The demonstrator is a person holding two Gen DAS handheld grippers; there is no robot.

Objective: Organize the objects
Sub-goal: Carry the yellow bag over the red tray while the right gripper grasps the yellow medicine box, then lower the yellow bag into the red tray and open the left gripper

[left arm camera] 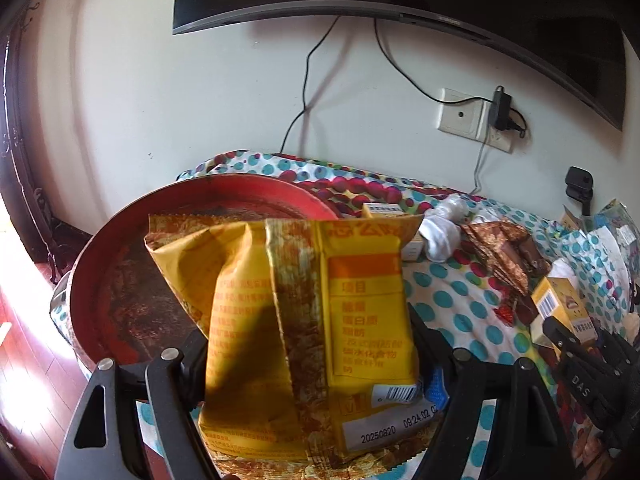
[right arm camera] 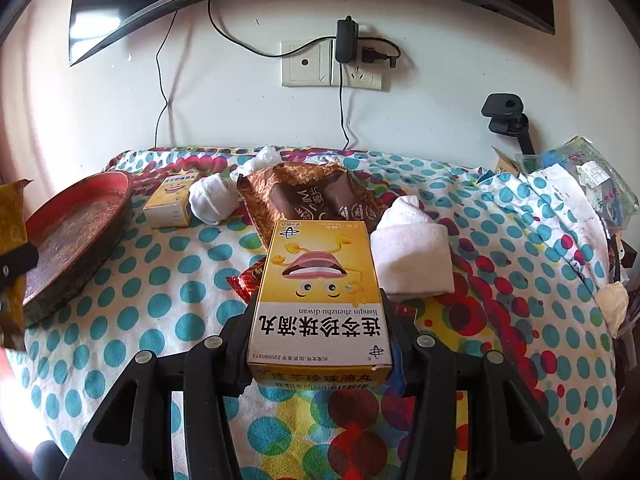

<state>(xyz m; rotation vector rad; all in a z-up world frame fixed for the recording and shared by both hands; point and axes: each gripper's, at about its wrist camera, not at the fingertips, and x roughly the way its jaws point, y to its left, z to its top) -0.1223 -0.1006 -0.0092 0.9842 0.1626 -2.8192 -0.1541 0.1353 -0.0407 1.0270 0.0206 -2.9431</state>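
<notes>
Yellow box (right arm camera: pixel 320 300) gripped, right gripper (right arm camera: pixel 320 320) downtilted

The snack packet (left arm camera: pixel 304 320) is yellow with orange print. The round tray (right arm camera: pixel 76 232) is red with a mottled brown base. The cloth (right arm camera: pixel 160 280) is white with teal, red and yellow dots. The box (right arm camera: pixel 320 292) is yellow and white.

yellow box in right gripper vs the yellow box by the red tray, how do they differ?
The held box is clamped in the right gripper; the far box lies free on the dotted cloth. The held box nears a folded white towel, the far box a rolled one. Both share the same yellow cartoon-mouth print.
</notes>
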